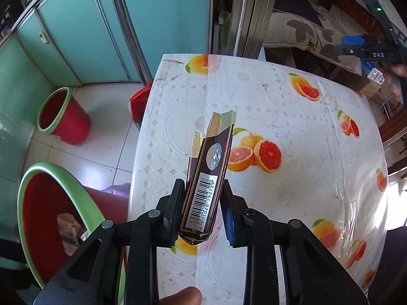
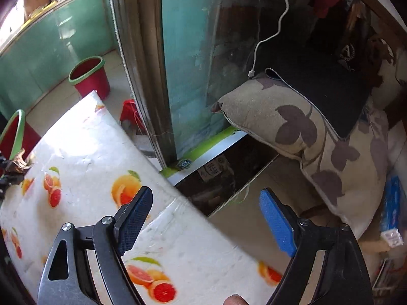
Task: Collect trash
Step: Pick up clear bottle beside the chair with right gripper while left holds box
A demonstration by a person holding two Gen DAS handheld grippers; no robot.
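Note:
My left gripper point(image 1: 202, 203) is shut on an empty dark brown cigarette pack point(image 1: 207, 178) with a barcode and torn gold top, held above the table point(image 1: 292, 198) with the citrus-print cloth. A red bin with a green rim point(image 1: 43, 218) stands on the floor just left of the table; something crumpled lies inside. A second red bin point(image 1: 62, 115) stands farther back. My right gripper point(image 2: 206, 218) is open and empty over the table's point(image 2: 84, 152) far edge; it also shows in the left wrist view point(image 1: 366, 50). The held pack shows at the right wrist view's left edge point(image 2: 15, 165).
A red dustpan point(image 1: 138, 101) leans by the table's far left corner. A floral cushion point(image 2: 305, 132) lies on a seat beyond the table, with a white cable point(image 2: 269, 35) hanging above it. Teal cabinet doors point(image 1: 101, 38) line the back. A blue box point(image 2: 390, 208) sits at right.

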